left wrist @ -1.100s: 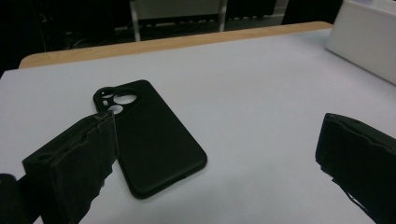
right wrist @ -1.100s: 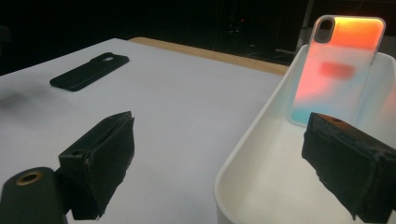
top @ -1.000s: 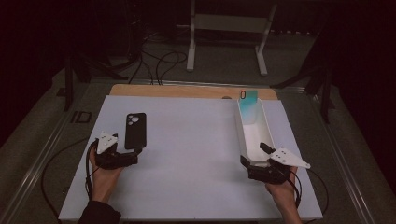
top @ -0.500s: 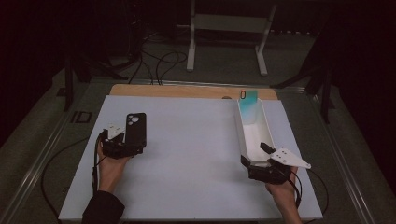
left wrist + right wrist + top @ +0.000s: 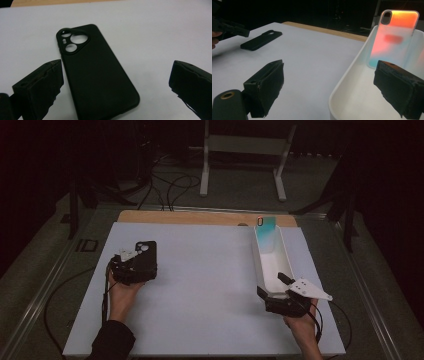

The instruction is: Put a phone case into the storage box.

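The black phone case point(image 5: 96, 72) is seen flat on the white table point(image 5: 210, 290), its long axis run from 11 to 5 o'clock between the wide-open, empty jaws of the left claw point(image 5: 112, 87), far nearer than the open, empty right claw point(image 5: 275, 287).

We can't make out any readable text here, honestly. The black phone case point(image 5: 97, 75) has a plain back, no brand or logo that we can see, just the camera cutouts. The iridescent phone case point(image 5: 393, 37) leaning in the white tray point(image 5: 352, 100) shows a blurry reddish patch in the middle, but it's too smeared to tell whether it's a label. Nothing printed on the desk point(image 5: 210, 285) either.
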Tool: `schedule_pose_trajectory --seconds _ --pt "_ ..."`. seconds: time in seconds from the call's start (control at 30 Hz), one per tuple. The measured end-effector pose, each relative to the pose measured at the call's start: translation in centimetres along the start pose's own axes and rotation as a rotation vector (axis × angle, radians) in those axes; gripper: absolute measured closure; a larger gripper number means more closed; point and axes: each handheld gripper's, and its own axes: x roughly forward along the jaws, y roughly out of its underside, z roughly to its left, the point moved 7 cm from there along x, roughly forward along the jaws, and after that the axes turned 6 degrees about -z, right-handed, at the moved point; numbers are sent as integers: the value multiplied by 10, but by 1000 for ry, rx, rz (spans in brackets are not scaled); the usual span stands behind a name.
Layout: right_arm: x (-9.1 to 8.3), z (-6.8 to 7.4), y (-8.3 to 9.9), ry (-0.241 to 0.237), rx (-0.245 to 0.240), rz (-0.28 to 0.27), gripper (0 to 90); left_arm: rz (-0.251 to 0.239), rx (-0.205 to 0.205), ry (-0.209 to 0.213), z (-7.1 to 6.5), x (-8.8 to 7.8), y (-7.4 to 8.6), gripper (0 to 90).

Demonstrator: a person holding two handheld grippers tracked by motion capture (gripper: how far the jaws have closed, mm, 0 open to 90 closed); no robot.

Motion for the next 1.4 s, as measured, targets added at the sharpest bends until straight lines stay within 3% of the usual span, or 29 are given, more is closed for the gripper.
schedule_pose_trajectory --seconds 0.4,0.8,0.97,1.23,1.4 --pt "1 0 1 3 -1 0 92 70 -38 -40 -1 19 1 0" --pt "1 -1 1 5 3 -4 92 153 -62 -92 7 36 11 0" --pt "1 -1 1 6 3 -5 92 162 -55 -120 10 39 14 17" --pt "1 -2 1 9 1 -4 92 198 -65 -118 10 45 20 23" --pt "0 -2 1 16 -1 -6 92 212 -42 -123 10 45 22 43"
